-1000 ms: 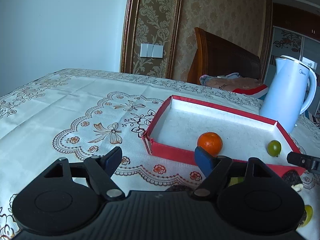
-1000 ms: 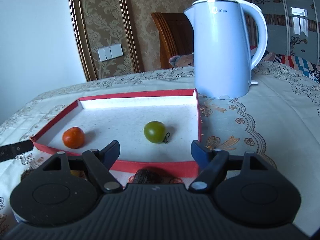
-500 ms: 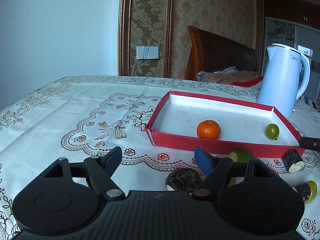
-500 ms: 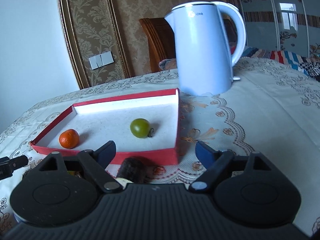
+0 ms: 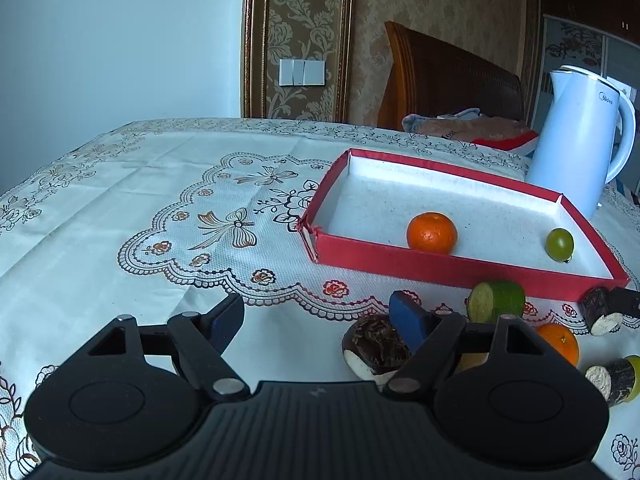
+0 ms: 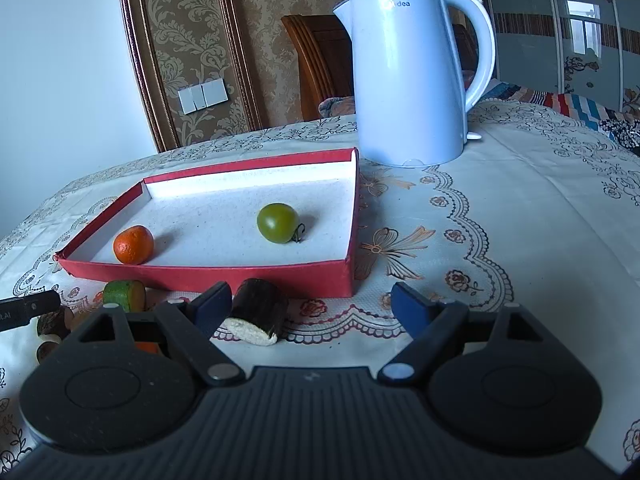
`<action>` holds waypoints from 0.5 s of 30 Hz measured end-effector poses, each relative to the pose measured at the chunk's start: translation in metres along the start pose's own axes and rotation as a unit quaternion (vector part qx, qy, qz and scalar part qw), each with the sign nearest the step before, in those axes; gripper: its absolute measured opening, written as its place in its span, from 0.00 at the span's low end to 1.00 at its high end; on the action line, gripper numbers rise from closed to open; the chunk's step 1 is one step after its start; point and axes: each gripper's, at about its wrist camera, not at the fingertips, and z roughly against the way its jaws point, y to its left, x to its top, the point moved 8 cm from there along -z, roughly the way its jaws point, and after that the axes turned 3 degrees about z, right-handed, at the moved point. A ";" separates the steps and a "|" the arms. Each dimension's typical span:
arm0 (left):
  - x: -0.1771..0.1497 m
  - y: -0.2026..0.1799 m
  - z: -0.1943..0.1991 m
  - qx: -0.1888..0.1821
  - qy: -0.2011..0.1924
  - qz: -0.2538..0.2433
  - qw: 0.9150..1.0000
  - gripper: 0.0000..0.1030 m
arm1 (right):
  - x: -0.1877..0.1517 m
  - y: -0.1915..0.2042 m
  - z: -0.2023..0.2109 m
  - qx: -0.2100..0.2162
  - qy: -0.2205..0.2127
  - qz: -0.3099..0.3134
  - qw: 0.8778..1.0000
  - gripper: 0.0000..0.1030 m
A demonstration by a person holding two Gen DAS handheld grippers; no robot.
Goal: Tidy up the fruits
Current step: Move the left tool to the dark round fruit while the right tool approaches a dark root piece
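Observation:
A red tray (image 5: 400,264) with a white floor holds a tangerine (image 5: 432,233) and a green tomato (image 5: 559,244). In front of it on the cloth lie a dark brown piece (image 5: 376,346), a green cut piece (image 5: 496,301), a second orange (image 5: 560,344) and dark stubs (image 5: 600,312). My left gripper (image 5: 316,314) is open over bare cloth, its right finger beside the brown piece. My right gripper (image 6: 312,302) is open in front of the tray (image 6: 240,276). A dark cut stub (image 6: 258,312) lies loose between its fingers, close to the left one.
A white electric kettle (image 6: 408,80) stands just behind the tray's right corner. A wooden chair back (image 5: 448,76) with clothes on it is past the table's far edge. The left gripper's fingertip (image 6: 28,306) shows at the left edge of the right wrist view.
Both views have drawn back from the tray, bringing the loose pieces in front of it into sight. The right jaws stand slightly wider than a second ago.

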 end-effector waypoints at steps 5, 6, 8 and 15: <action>0.001 -0.001 -0.001 0.003 -0.001 -0.002 1.000 0.79 | 0.000 -0.001 -0.001 0.002 0.002 -0.008 1.000 0.84; 0.002 -0.002 -0.003 0.006 -0.001 -0.004 1.000 0.79 | 0.000 -0.001 -0.001 0.002 0.003 -0.009 1.000 0.84; 0.002 -0.006 -0.004 0.003 0.003 -0.011 1.000 0.79 | 0.000 -0.001 -0.002 0.003 0.004 -0.008 1.000 0.84; -0.005 -0.014 0.001 -0.025 0.011 -0.033 0.999 0.86 | -0.001 -0.001 -0.002 0.003 0.004 -0.009 1.000 0.84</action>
